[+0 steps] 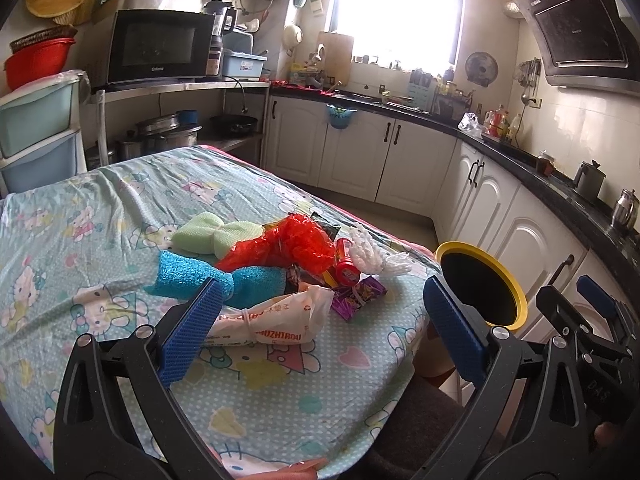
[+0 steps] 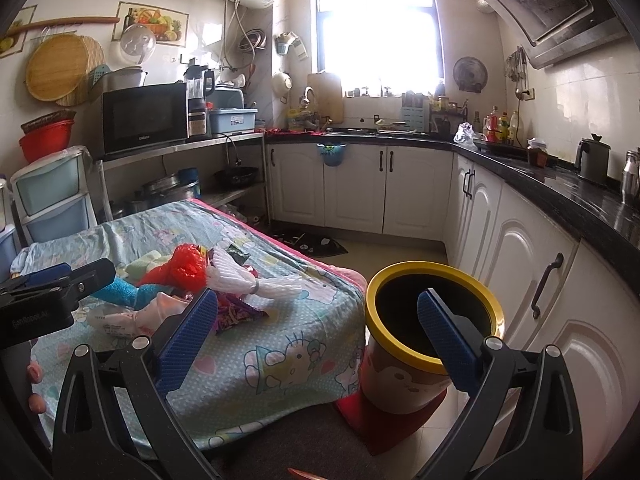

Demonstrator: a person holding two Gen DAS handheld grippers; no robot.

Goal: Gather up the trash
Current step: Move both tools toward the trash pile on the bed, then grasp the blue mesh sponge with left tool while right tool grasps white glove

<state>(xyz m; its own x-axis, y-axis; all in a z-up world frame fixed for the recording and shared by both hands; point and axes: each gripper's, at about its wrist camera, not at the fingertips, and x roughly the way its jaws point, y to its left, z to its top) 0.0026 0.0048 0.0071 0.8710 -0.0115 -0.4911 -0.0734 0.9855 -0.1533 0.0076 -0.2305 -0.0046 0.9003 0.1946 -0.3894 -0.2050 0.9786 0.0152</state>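
You're holding both grippers spread wide with nothing between the pads. Your left gripper [image 1: 320,320] is hovering over the table draped in a mint cartoon-cat cloth [image 1: 100,200], pointing at the trash heap: a white printed plastic bag tied with a rubber band [image 1: 276,318], blue foam netting [image 1: 188,280], red crinkled plastic [image 1: 288,246], white foam netting [image 1: 372,256], a purple wrapper [image 1: 360,294] (all bunched together mid-table). Your right gripper [image 2: 318,330] is sitting lower, and the yellow-rimmed round bin [image 2: 434,320] is standing on the floor just beside the table's corner.

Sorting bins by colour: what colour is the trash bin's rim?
Yellow; the trash bin's rim shows best in the right wrist view.
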